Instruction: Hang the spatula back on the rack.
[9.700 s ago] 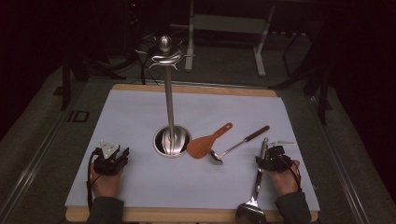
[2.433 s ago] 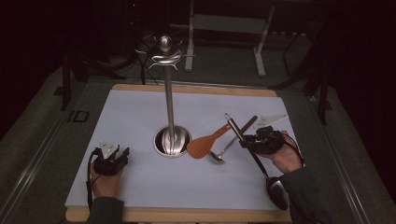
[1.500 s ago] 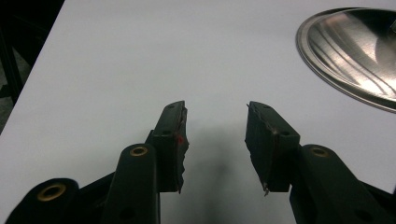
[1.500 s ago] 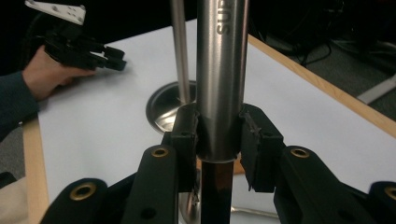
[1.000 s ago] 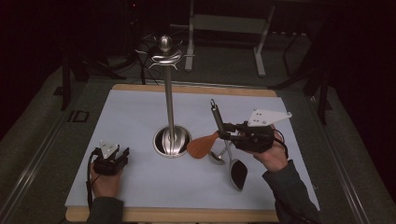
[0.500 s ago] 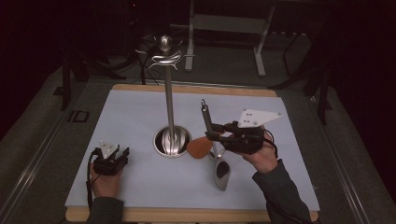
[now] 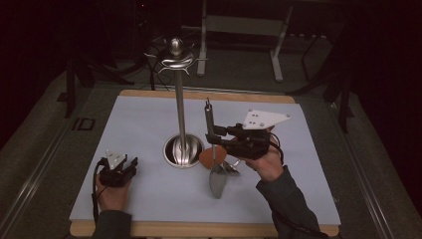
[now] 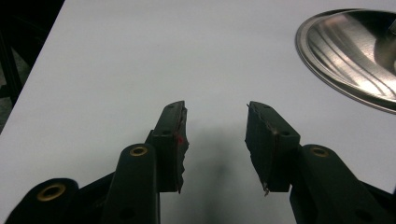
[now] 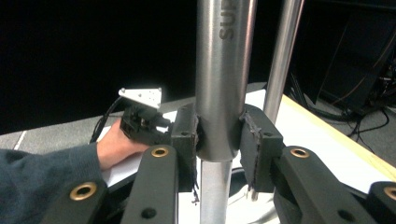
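My right gripper (image 7: pixel 215 135) is shut on the handle of a long steel utensil (image 7: pixel 217 183). It hangs nearly upright over the mat, handle tip up and broad head down, just right of the steel hanging stand (image 7: pixel 179 107). In the right gripper view both pads (image 9: pixel 186 135) press the round steel handle (image 9: pixel 220 70), with the stand's pole (image 9: pixel 282 56) close behind. My left gripper (image 7: pixel 130 164) rests on the mat at the front left. Its jaws stand open with nothing between them (image 8: pixel 215 135).
An orange spatula (image 7: pixel 209 159) and a steel spoon (image 7: pixel 231 169) lie on the pale blue mat (image 7: pixel 298 164) beside the stand's round base (image 7: pixel 174 148), partly behind the hanging utensil. The base's rim (image 8: pixel 355 51) is close to the left gripper. Hooks (image 7: pixel 175 60) ring the stand's top.
The right hand has carried the steel utensil leftward toward the stand and slightly up, and the handle now stands more upright. The left gripper has stayed put.
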### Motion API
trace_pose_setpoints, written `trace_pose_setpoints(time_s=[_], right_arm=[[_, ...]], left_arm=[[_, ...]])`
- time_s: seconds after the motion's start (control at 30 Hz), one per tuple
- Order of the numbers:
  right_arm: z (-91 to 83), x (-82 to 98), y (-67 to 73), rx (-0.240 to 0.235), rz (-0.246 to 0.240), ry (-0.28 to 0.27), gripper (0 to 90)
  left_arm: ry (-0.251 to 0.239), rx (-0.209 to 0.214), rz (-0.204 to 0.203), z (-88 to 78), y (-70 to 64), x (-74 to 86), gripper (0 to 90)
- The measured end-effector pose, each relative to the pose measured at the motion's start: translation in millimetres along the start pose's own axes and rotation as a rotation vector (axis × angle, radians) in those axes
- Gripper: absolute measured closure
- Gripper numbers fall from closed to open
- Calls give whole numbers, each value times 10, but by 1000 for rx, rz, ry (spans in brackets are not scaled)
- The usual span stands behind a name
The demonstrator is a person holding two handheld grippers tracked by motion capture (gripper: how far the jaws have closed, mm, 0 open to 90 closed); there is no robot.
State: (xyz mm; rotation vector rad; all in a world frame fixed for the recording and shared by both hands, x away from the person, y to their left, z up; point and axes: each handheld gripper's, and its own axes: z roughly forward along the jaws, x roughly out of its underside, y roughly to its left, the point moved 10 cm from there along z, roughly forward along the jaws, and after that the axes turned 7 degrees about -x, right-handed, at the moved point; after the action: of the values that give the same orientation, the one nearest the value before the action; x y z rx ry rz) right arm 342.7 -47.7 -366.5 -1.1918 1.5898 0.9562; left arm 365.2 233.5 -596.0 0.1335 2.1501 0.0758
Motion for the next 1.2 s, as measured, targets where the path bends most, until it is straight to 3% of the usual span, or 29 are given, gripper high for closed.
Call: trace_pose_setpoints(time_s=[0.6,0.73,0.93,1.2], right_arm=[[194,-257,-169,48,-2,-57,693],[239,-305,-197,75,22,-57,693],[293,-408,-175,90,-3,-58,693],[364,-462,-254,138,5,-45,693]], left_arm=[[1,1,0,-1,1,1,583],[1,1,-1,-1,0,1,583],[0,2,-2,0,0,0,582],[-1,3,-4,0,0,-1,581]])
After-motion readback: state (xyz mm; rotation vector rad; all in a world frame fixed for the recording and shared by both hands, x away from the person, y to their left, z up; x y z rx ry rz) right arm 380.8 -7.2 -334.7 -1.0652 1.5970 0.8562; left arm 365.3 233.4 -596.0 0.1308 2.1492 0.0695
